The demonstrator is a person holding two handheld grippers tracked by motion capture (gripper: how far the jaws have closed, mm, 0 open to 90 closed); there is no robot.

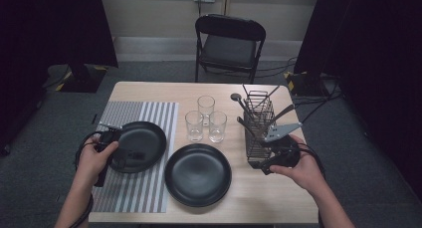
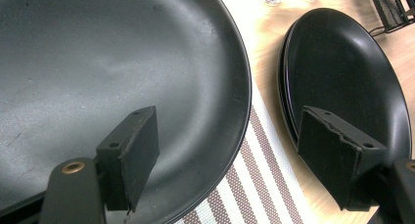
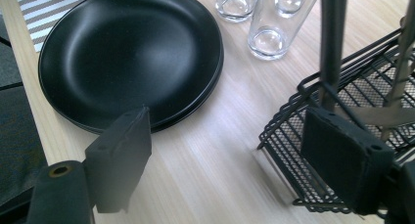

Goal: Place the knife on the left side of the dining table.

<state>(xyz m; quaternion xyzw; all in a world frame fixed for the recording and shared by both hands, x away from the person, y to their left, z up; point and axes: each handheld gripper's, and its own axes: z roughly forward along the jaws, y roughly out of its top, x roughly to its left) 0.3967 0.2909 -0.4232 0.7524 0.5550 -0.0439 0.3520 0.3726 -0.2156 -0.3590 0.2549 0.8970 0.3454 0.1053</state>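
Plates are sitting side by side. Left gripper [image 1: 130, 154] is hovering over the plate [image 1: 144, 138] on the striped mat [image 1: 159, 118], jaws spread wide, holding nothing; its rim is reaching the mat's 3 o'clock edge. Right gripper [image 1: 263, 164] is hanging beside the wire caddy [image 1: 259, 123] at the table's [image 1: 278, 203] 3 o'clock side, jaws wide and empty. Bare wood is lying open between the stacked plates [image 1: 198, 174] and the caddy; glasses [image 1: 205, 119] are crowding 12 o'clock.

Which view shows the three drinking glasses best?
The high view: all three glasses stand whole and upright in a cluster between the plate stack and the wire cutlery rack. The right gripper view catches just their lower parts at its top edge; the left gripper view shows slivers of two bases.
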